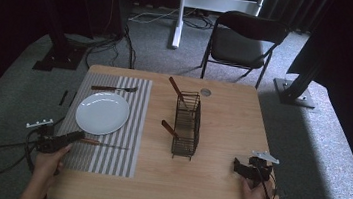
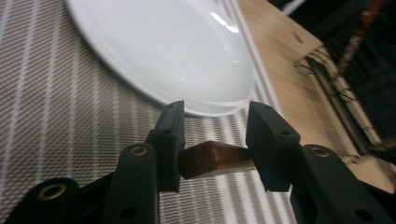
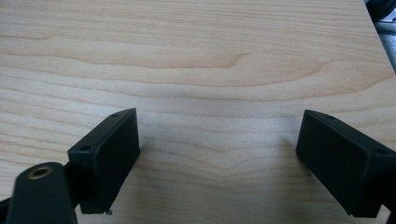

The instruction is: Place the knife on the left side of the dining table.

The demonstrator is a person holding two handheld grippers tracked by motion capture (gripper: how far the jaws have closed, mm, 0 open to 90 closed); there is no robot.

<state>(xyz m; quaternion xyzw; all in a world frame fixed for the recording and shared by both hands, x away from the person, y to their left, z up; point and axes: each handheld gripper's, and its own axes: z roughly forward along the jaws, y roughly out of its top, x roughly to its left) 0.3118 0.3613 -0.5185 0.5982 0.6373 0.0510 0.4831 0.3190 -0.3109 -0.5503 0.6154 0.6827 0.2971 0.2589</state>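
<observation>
A knife (image 1: pixel 105 145) with a brown wooden handle (image 2: pixel 210 159) lies flat on the striped placemat (image 1: pixel 117 160), just below a white plate (image 1: pixel 102 112). My left gripper (image 1: pixel 78 137) is low over the mat at the knife's handle end. In the left gripper view its jaws (image 2: pixel 217 109) stand apart with the handle lying between them, and the pads do not clamp it. The plate's rim (image 2: pixel 187 100) is right ahead of the jaws. My right gripper (image 1: pixel 238 167) rests near the table's front right, open, with bare wood between its fingers (image 3: pixel 219 121).
A fork (image 1: pixel 114 89) lies on the mat above the plate. A black wire rack (image 1: pixel 186 126) stands mid-table holding two wooden-handled utensils (image 1: pixel 175 89). A small round disc (image 1: pixel 206 92) lies behind it. A folding chair (image 1: pixel 244 39) stands beyond the table.
</observation>
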